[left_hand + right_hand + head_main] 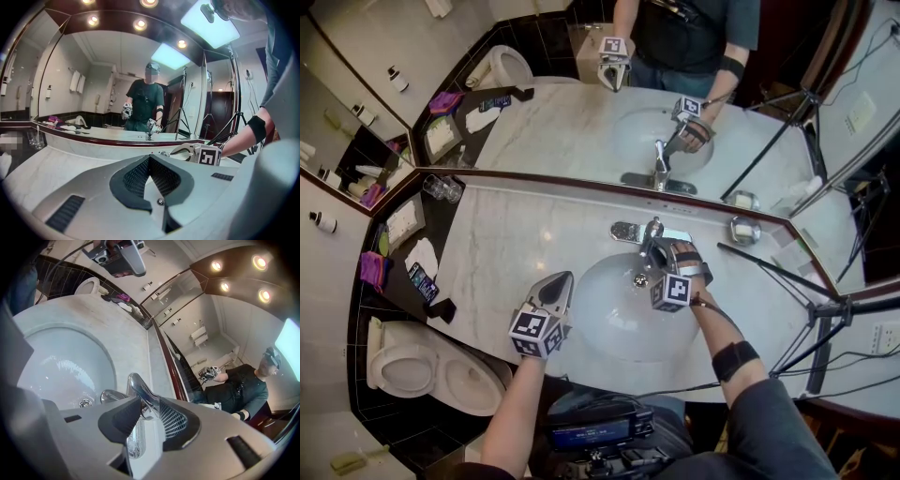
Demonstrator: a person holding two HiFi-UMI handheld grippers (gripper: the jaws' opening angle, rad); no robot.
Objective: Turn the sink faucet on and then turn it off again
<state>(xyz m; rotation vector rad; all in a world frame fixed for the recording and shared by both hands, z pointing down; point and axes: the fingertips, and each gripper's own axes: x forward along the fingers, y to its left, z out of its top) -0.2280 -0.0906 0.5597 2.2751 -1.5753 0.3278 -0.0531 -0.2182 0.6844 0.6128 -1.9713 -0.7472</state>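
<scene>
Starting with the big stuff: facing a wall-wide mirror [581, 122] and leaning over a pale marble counter [516, 253] with an oval sink [609, 319] sunk into it right in front. Finding the chrome faucet [649, 234] at the back rim of that sink, just under the mirror edge, with the spout pointing out over the bowl. Not seeing any stream coming out, so guessing either not opened yet or already closed, honestly not managing to tell which. Reaching in with the right gripper [147, 404], holding its fingers apart with the faucet's lever [139, 386] in the gap, straddling it rather than pinching it, judging by the right gripper view. Parking the left gripper [149, 159] over bare counter left of the sink, with fingers pressed together on nothing, well apart from the faucet. For doing this bit well: probably squeezing onto the lever near its free end, not down by the base, then swinging it along its own hinge arc instead of yanking sideways, going slow on account of slippery-looking chrome, and watching the spout for water before reversing.
</scene>
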